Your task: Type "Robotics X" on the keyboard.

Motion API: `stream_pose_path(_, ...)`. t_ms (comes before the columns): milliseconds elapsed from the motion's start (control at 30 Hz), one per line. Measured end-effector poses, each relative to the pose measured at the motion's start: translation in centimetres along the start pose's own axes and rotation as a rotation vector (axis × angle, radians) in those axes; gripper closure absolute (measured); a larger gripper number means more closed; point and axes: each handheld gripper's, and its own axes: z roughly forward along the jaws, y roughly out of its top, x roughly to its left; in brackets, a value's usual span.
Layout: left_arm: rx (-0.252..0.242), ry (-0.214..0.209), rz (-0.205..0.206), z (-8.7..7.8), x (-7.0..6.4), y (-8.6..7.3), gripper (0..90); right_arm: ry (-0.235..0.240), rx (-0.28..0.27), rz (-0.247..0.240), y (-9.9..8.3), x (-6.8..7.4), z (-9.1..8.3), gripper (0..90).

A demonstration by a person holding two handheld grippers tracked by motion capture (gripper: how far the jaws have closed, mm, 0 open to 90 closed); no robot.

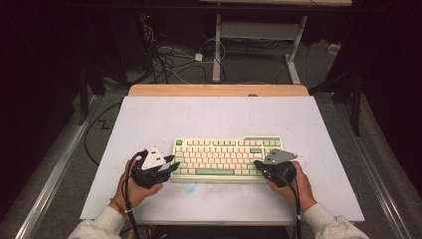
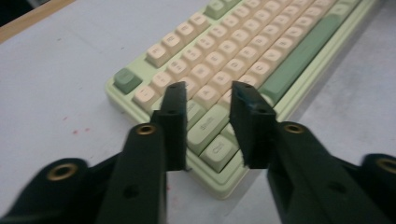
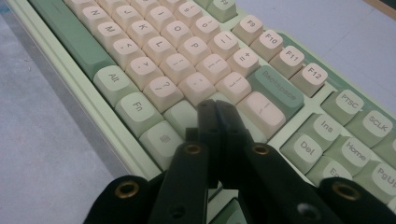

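Left gripper (image 2: pixel 208 95) fingers parted above the keyboard's (image 1: pixel 226 158) left end; right gripper (image 3: pixel 216 109) fingers clenched empty over its right-hand keys.
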Motion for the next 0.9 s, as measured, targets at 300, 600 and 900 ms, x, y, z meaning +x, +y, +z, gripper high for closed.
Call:
stream_pose_path(300,0.035,-0.006,0.022,1.6,-0.2,2.6,87.0,-0.004,-0.007,0.006,-0.1,0.1,0.0,90.0)
stream_pose_path(600,0.082,-0.044,0.04,3.4,-0.8,4.0,86.9,-0.01,-0.012,0.003,-0.2,0.2,0.0,90.0)
stream_pose_path(900,0.126,-0.071,0.061,5.3,-1.2,5.4,86.1,-0.015,-0.011,0.0,-0.2,0.3,0.0,90.0)
